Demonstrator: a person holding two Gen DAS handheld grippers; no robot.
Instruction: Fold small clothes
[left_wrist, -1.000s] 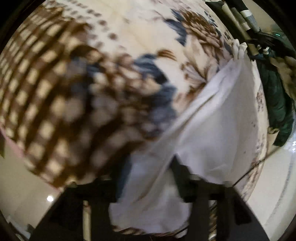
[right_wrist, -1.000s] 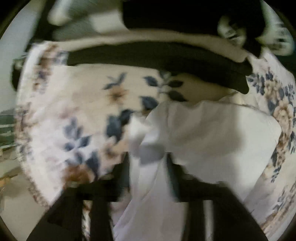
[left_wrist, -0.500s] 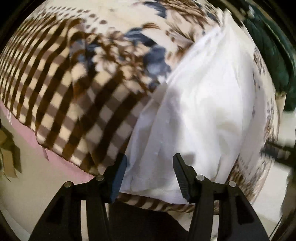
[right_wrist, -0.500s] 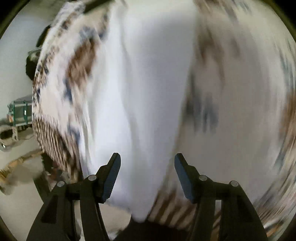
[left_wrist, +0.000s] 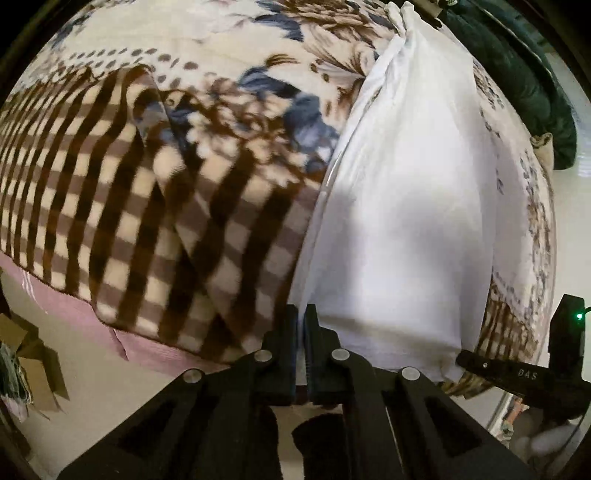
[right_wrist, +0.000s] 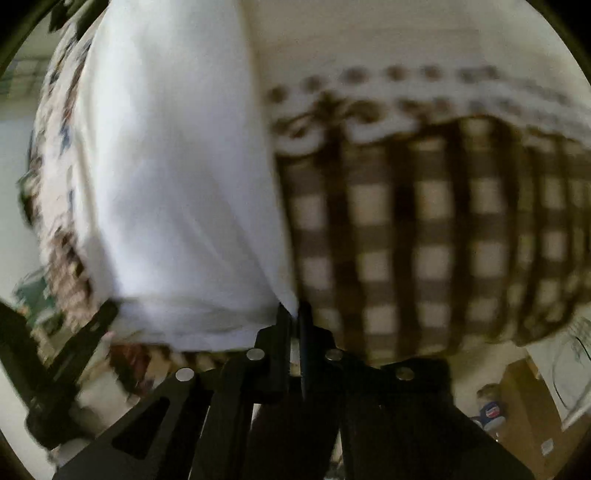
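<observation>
A white garment (left_wrist: 402, 206) lies folded lengthwise on a patterned blanket (left_wrist: 155, 177). My left gripper (left_wrist: 301, 314) is shut on the garment's near left corner at the blanket's edge. In the right wrist view the same white garment (right_wrist: 173, 177) lies left of centre. My right gripper (right_wrist: 293, 314) is shut on its near right corner. The right gripper's black body (left_wrist: 517, 373) shows at the right edge of the left wrist view, and the left gripper's body (right_wrist: 55, 365) at the left of the right wrist view.
The blanket (right_wrist: 424, 229) has a brown check border and blue and brown flowers. A dark green garment (left_wrist: 535, 92) lies at the far right. Pink sheet (left_wrist: 74, 306) hangs below the blanket edge. Cardboard boxes (left_wrist: 33, 354) stand on the pale floor.
Both grippers were open half a second ago above the garment's near edge. Both have now closed on its near corners. A second ago they held it in the air.
</observation>
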